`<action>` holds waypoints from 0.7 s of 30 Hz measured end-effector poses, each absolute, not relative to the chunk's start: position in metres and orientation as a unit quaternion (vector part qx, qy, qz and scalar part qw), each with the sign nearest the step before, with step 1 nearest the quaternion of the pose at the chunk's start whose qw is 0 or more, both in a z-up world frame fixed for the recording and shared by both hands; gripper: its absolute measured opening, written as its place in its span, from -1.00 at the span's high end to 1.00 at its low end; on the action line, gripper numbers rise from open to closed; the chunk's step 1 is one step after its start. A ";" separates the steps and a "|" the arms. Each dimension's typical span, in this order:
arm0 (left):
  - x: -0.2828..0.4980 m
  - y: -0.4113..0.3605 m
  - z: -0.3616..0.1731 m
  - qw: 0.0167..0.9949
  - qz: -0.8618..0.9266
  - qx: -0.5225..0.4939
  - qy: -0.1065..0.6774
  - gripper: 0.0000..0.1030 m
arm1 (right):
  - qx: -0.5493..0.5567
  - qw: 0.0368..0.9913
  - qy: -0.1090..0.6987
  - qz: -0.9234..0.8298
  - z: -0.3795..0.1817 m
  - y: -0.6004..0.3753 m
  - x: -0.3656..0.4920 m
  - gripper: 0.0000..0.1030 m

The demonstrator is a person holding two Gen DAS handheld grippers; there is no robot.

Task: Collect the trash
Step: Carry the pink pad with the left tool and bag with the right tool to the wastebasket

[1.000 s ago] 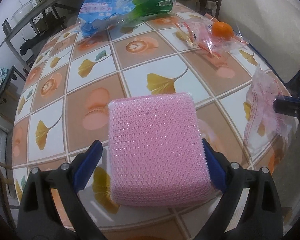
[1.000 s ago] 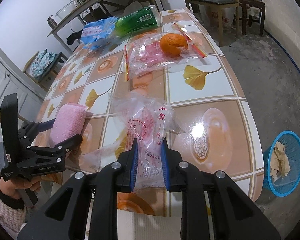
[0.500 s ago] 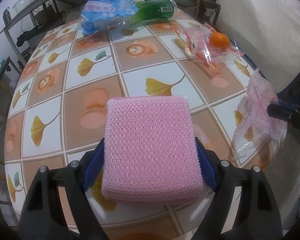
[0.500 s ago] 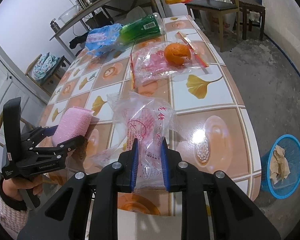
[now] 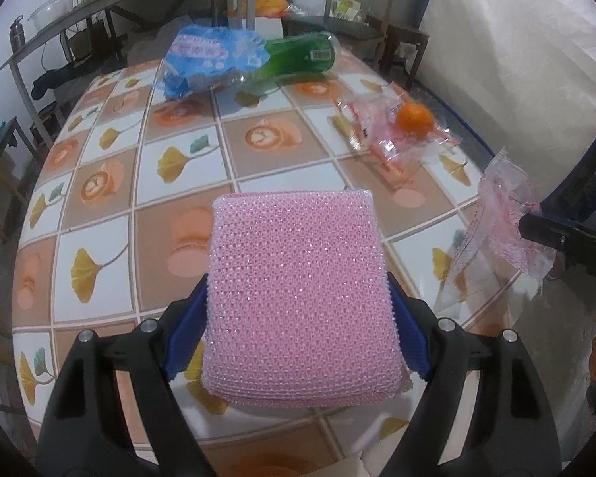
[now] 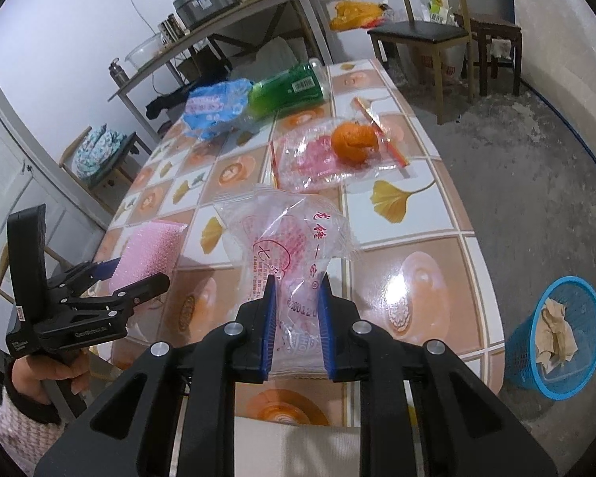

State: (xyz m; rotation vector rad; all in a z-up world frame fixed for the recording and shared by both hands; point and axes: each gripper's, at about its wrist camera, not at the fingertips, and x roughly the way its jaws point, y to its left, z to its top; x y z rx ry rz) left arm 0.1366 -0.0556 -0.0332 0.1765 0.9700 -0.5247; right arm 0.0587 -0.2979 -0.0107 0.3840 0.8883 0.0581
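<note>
A pink mesh sponge (image 5: 298, 270) is clamped between the blue pads of my left gripper (image 5: 298, 334) and held just above the tiled table (image 5: 111, 246). The right wrist view shows the same sponge (image 6: 151, 250) in the left gripper (image 6: 139, 274), with a hand on its grip. My right gripper (image 6: 297, 326) is shut on a crumpled clear plastic bag (image 6: 294, 246) with red print, which hangs off the table near its front edge. From the left wrist view that bag (image 5: 500, 206) appears at the right, by a black finger (image 5: 544, 230).
Farther back lie an orange (image 6: 353, 141) on another clear bag (image 6: 310, 163), a green bottle (image 6: 290, 87) and a blue packet (image 6: 214, 107). A blue basket (image 6: 584, 357) with crumpled paper stands on the floor at the right. Chairs (image 6: 421, 31) stand beyond the table.
The left jaws have closed from a wider stance onto the sponge. Both grippers have risen a little, taking the sponge and the plastic bag up with them.
</note>
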 end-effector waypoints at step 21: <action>0.110 -0.122 0.037 0.850 -0.351 0.084 0.385 -0.51 | 0.210 0.920 0.330 -0.026 0.043 -0.352 -0.015 0.64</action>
